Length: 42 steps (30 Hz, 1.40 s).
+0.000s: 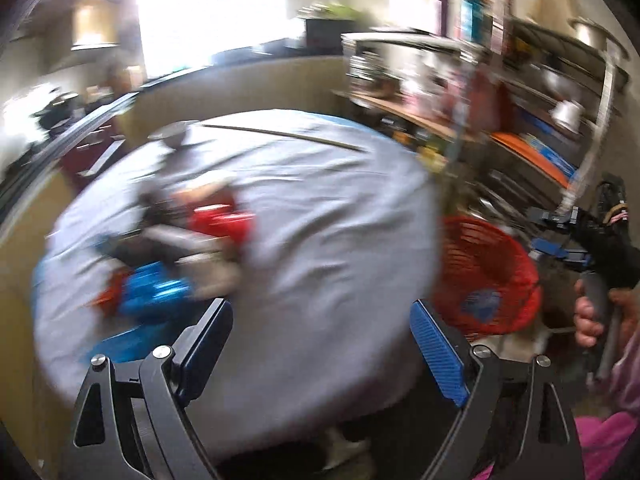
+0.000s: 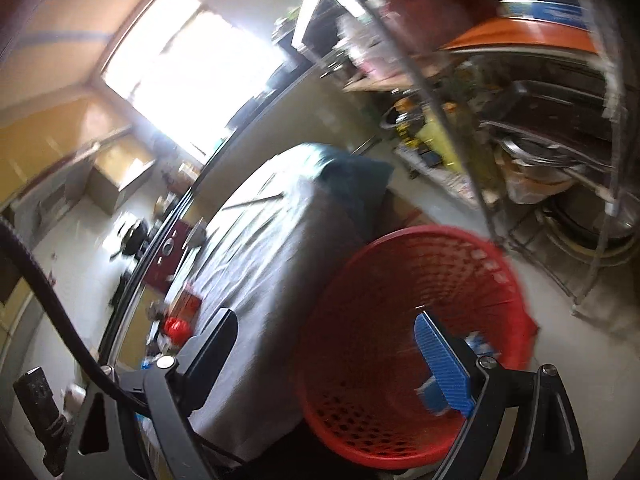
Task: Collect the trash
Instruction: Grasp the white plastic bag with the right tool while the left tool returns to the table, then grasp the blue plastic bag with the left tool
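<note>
A heap of trash lies on the left of a table under a grey cloth (image 1: 320,208): a red wrapper (image 1: 220,222), a blue wrapper (image 1: 156,292) and dark and pale pieces, all blurred. My left gripper (image 1: 320,344) is open and empty above the cloth, right of the heap. A red mesh basket (image 1: 484,272) stands on the floor right of the table, with a blue scrap inside. My right gripper (image 2: 324,360) is open and empty over the basket's rim (image 2: 400,240). The blue scrap (image 2: 480,344) shows behind its right finger. The red wrapper (image 2: 176,328) shows at the table's left.
A metal rack (image 1: 520,92) with pots, boxes and bottles stands right of the table and behind the basket; it also shows in the right wrist view (image 2: 540,120). A bright window (image 2: 188,68) is at the back. A thin stick (image 1: 280,134) lies on the far cloth.
</note>
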### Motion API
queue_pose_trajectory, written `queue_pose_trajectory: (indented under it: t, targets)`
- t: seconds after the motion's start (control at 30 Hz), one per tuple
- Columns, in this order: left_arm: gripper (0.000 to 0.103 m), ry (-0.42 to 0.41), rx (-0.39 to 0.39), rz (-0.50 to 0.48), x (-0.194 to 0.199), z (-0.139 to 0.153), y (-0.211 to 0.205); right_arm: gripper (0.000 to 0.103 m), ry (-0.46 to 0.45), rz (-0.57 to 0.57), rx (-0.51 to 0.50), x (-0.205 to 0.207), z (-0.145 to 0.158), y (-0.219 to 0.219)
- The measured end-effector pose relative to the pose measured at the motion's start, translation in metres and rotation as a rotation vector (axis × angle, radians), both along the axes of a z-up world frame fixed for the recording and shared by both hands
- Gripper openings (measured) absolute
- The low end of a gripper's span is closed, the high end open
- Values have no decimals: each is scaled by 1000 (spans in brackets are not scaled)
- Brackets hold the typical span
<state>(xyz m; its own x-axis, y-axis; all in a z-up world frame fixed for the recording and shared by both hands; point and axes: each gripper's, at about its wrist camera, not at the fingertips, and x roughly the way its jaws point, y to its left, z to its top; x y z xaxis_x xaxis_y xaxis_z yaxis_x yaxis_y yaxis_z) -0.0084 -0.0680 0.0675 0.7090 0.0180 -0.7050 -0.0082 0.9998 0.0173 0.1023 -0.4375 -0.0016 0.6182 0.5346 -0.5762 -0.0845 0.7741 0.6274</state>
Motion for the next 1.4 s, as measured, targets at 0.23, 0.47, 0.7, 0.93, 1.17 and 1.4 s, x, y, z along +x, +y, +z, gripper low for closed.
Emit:
queue_pose_trajectory:
  t: [0.23, 0.47, 0.7, 0.93, 1.17, 1.4]
  targets:
    - [90, -62, -80, 263, -36, 4, 110, 92, -15, 261, -72, 17, 25, 117]
    - [90, -68, -210, 351, -55, -15, 157, 92, 14, 553, -133, 25, 35, 264]
    - [90, -42, -211, 387, -56, -25, 173, 68, 33, 685, -248, 17, 3, 359]
    - [90, -18, -190, 382, -42, -27, 174, 64, 55, 664, -280, 31, -20, 392]
    - [90, 5, -185, 358, -22, -24, 172, 35, 59, 680, -318, 37, -29, 397]
    - [90, 81, -184, 301, 26, -38, 155, 34, -25, 620, -322, 34, -14, 344]
